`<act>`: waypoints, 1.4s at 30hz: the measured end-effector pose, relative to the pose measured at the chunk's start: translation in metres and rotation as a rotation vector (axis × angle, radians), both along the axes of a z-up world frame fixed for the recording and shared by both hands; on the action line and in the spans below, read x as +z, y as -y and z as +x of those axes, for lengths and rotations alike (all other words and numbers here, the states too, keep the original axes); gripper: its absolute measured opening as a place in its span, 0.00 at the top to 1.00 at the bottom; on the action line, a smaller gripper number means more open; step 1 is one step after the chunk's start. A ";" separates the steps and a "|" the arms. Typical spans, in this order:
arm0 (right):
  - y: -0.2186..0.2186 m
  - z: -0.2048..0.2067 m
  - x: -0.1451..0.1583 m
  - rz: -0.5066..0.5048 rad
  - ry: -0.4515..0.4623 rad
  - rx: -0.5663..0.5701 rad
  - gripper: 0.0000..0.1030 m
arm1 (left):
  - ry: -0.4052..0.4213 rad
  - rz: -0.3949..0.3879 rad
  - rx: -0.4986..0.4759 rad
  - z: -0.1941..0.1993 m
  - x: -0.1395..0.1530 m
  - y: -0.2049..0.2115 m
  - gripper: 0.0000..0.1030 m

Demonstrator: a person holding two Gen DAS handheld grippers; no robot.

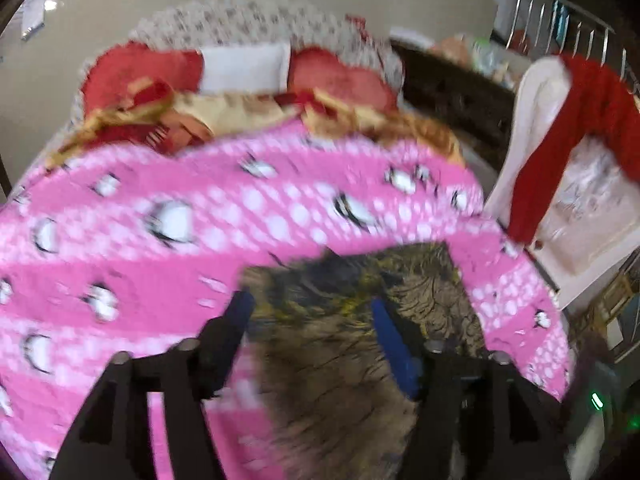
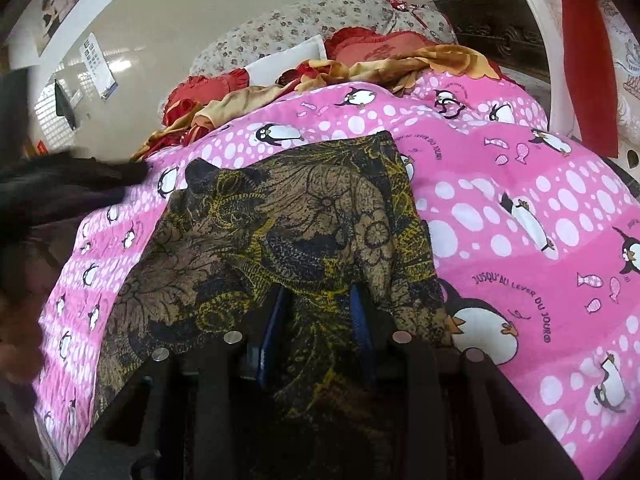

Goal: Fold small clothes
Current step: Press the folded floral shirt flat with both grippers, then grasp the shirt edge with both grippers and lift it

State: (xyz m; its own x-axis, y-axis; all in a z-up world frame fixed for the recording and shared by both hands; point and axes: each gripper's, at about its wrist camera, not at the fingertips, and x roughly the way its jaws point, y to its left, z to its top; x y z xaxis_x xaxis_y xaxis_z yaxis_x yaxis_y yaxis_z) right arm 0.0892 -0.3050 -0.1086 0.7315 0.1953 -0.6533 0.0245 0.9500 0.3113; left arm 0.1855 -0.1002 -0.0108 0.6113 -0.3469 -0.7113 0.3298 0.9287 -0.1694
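Pink penguin-print quilt [image 2: 520,184] covers the bed, pillows [image 2: 304,24] heaped at its far end; a dark patterned cloth [image 2: 280,216] lies spread across the near middle. Judged mid-fold: the right gripper [image 2: 318,312] is clenched on the cloth's near edge; the left gripper [image 1: 312,320] hovers released over it, and must next take a corner to match.

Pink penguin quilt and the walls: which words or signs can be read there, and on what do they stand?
"JUSQU'AU LEVER DU JOUR": printed on the pink penguin quilt, beside a large penguin.
The same phrase near the quilt's top, partly hidden: only "AU LEVER DU JOUR" reads.
Wall calendar: too small to read.
Framed picture: no readable text.
Left wrist view: all blurred.
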 end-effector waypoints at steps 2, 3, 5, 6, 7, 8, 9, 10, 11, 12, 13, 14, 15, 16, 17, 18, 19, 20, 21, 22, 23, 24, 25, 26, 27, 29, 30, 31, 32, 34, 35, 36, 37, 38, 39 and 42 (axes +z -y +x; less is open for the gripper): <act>-0.001 0.000 0.009 -0.019 -0.027 0.022 0.64 | -0.017 -0.016 -0.002 -0.010 -0.001 -0.024 0.17; -0.001 -0.001 0.014 -0.026 -0.035 0.029 0.64 | -0.041 -0.021 -0.015 -0.015 -0.008 -0.031 0.17; 0.007 -0.014 0.035 -0.017 0.011 0.035 0.60 | -0.100 -0.039 -0.036 -0.026 -0.030 -0.040 0.17; 0.013 -0.024 0.045 -0.019 0.049 0.034 0.48 | -0.136 -0.065 -0.054 -0.033 -0.045 -0.041 0.17; 0.021 -0.032 0.052 -0.024 0.073 0.028 0.40 | -0.176 -0.089 -0.072 -0.039 -0.058 -0.040 0.17; 0.030 -0.038 0.056 -0.017 0.081 0.026 0.30 | -0.216 -0.116 -0.087 -0.043 -0.070 -0.038 0.17; 0.040 -0.041 0.055 0.008 0.070 0.032 0.26 | -0.243 -0.140 -0.098 -0.045 -0.077 -0.037 0.17; 0.052 -0.043 0.051 0.049 0.038 0.048 0.25 | -0.272 -0.194 -0.112 -0.050 -0.085 -0.034 0.17; 0.061 -0.043 0.046 0.075 0.012 0.058 0.25 | -0.283 -0.239 -0.123 -0.054 -0.089 -0.031 0.17; 0.069 -0.043 0.040 0.103 -0.010 0.066 0.25 | -0.282 -0.257 -0.131 -0.056 -0.090 -0.028 0.16; 0.077 -0.043 0.033 0.141 -0.024 0.077 0.25 | -0.272 -0.271 -0.148 -0.057 -0.090 -0.024 0.13; 0.083 -0.041 0.028 0.175 -0.037 0.086 0.25 | -0.269 -0.283 -0.163 -0.057 -0.091 -0.022 0.12; 0.087 -0.038 0.020 0.216 -0.054 0.100 0.25 | -0.276 -0.298 -0.174 -0.055 -0.092 -0.021 0.12; 0.088 -0.034 0.014 0.249 -0.060 0.115 0.25 | -0.286 -0.319 -0.174 -0.053 -0.093 -0.022 0.12; 0.090 -0.029 0.007 0.308 -0.059 0.141 0.25 | -0.293 -0.343 -0.172 -0.051 -0.094 -0.024 0.12; 0.091 -0.026 0.003 0.347 -0.061 0.159 0.25 | -0.303 -0.366 -0.171 -0.049 -0.094 -0.027 0.12; 0.090 -0.020 -0.003 0.392 -0.068 0.183 0.25 | -0.311 -0.382 -0.169 -0.047 -0.095 -0.029 0.11; 0.088 -0.015 -0.007 0.417 -0.075 0.200 0.25 | -0.322 -0.404 -0.169 -0.045 -0.096 -0.032 0.11; 0.085 -0.009 -0.013 0.433 -0.085 0.227 0.25 | -0.329 -0.413 -0.173 -0.044 -0.096 -0.034 0.11; 0.083 -0.003 -0.017 0.430 -0.093 0.246 0.25 | -0.334 -0.406 -0.177 -0.043 -0.095 -0.033 0.11; 0.083 0.002 -0.018 0.426 -0.090 0.252 0.27 | -0.336 -0.385 -0.180 -0.042 -0.094 -0.031 0.11; 0.084 0.008 -0.019 0.436 -0.083 0.247 0.27 | -0.335 -0.364 -0.181 -0.041 -0.092 -0.029 0.11; 0.086 0.013 -0.020 0.476 -0.090 0.245 0.27 | -0.327 -0.327 -0.183 -0.043 -0.090 -0.023 0.11; 0.087 0.018 -0.022 0.519 -0.102 0.251 0.27 | -0.314 -0.283 -0.188 -0.045 -0.088 -0.017 0.11; 0.086 0.022 -0.024 0.559 -0.119 0.269 0.26 | -0.300 -0.247 -0.193 -0.047 -0.087 -0.011 0.11; 0.081 0.025 -0.025 0.578 -0.144 0.325 0.26 | -0.282 -0.207 -0.207 -0.052 -0.084 -0.003 0.10; 0.079 0.025 -0.024 0.581 -0.143 0.359 0.26 | -0.282 -0.206 -0.213 -0.054 -0.085 -0.003 0.10; 0.080 0.023 -0.025 0.588 -0.137 0.379 0.26 | -0.284 -0.214 -0.220 -0.054 -0.085 -0.004 0.10; 0.082 0.024 -0.027 0.591 -0.133 0.373 0.32 | -0.288 -0.230 -0.227 -0.052 -0.086 -0.006 0.10; 0.089 0.031 -0.034 0.601 -0.141 0.307 0.42 | -0.307 -0.274 -0.209 -0.043 -0.090 -0.008 0.10; 0.089 0.034 -0.035 0.603 -0.142 0.290 0.45 | -0.315 -0.294 -0.195 -0.041 -0.090 -0.009 0.10; 0.088 0.036 -0.034 0.598 -0.136 0.288 0.44 | -0.318 -0.300 -0.189 -0.040 -0.090 -0.009 0.10; 0.084 0.038 -0.032 0.584 -0.133 0.301 0.43 | -0.320 -0.293 -0.187 -0.041 -0.089 -0.008 0.10; 0.080 0.037 -0.030 0.564 -0.132 0.332 0.42 | -0.315 -0.285 -0.194 -0.044 -0.088 -0.007 0.10; 0.076 0.036 -0.028 0.548 -0.132 0.374 0.42 | -0.310 -0.282 -0.208 -0.046 -0.086 -0.007 0.10; 0.078 0.031 -0.030 0.586 -0.133 0.430 0.44 | -0.307 -0.290 -0.213 -0.049 -0.088 -0.016 0.19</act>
State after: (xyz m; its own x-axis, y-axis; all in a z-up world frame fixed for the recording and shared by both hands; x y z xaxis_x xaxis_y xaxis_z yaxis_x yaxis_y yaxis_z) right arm 0.1203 -0.3833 -0.1387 0.4340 0.7906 -0.4319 -0.2395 0.5634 0.7907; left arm 0.1362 -0.0844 -0.0985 0.2817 -0.6528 -0.7032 0.4017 0.7458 -0.5314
